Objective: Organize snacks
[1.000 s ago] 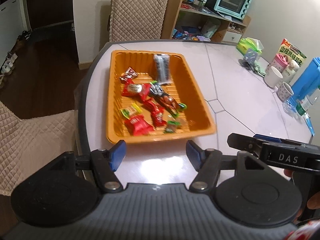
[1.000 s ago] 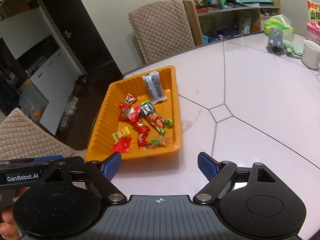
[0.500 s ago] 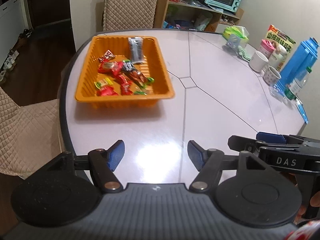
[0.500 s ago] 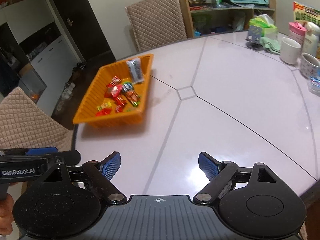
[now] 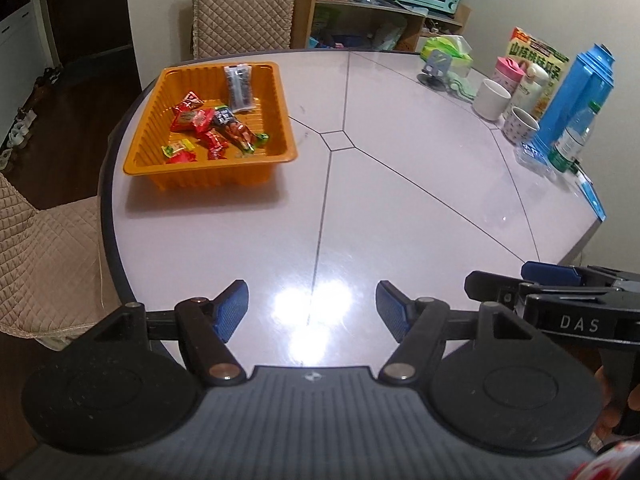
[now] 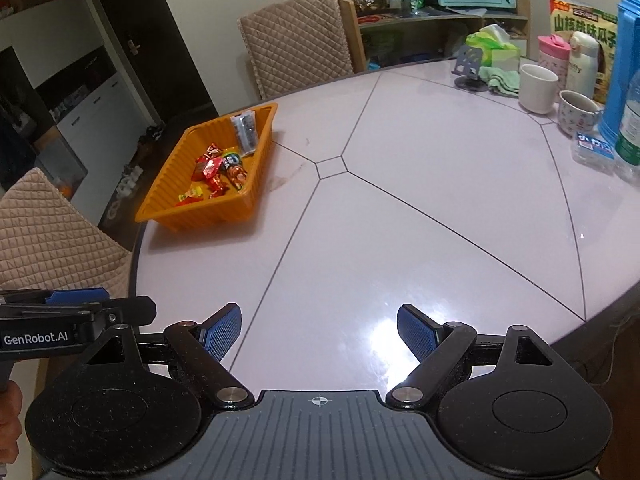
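Orange tray [image 5: 208,178] of snacks [image 5: 208,130] sits on the table [image 5: 400,208], well apart from both released, empty claws [image 5: 312,306] [image 6: 319,334]

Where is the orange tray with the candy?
The orange tray sits near the table's left edge, upper left in both views, close to the quilted chair. It is far ahead of both open grippers.

The left gripper [image 5: 312,310] hovers wide open above the pale surface [image 5: 400,208]; ahead to its left, an orange tray [image 5: 200,178] holds wrapped snacks [image 5: 212,130].
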### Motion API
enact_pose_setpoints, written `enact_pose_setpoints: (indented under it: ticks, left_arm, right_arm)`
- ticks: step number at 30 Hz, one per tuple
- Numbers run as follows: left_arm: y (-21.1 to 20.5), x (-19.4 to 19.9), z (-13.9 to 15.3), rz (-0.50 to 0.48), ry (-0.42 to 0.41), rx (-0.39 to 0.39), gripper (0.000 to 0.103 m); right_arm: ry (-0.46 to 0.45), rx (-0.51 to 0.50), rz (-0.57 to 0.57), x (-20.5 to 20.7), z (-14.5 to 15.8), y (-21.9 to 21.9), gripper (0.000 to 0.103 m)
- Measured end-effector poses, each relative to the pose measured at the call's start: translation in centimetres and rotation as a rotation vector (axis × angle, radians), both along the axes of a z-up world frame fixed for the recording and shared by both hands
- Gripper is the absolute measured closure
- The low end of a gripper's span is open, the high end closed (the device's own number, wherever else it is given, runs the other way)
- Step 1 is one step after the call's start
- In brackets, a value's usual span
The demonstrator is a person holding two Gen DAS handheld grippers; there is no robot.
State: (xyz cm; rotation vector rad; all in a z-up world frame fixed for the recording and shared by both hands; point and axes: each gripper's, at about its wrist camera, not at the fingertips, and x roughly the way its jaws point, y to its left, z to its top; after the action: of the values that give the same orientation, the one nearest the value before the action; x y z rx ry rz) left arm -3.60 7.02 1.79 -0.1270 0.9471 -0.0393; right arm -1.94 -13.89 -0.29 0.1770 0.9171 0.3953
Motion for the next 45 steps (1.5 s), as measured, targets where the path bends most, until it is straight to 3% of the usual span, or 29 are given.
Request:
enact_pose_setpoints:
  ticks: [22, 45]
  left_arm:
    - [-1.8, -3.5, 0.2, -0.008, -0.019, 0.002, 0.034]
    - [-1.5, -4.1, 0.3, -0.003, -0.025, -0.003, 0.034]
  right_arm:
    - [-0.011, -0.002, 0.003, -2.8, 0.2, -1.4, 0.018]
    - [-0.015, -0.006, 0.009, -3.5, 0.2, -1.0, 0.018]
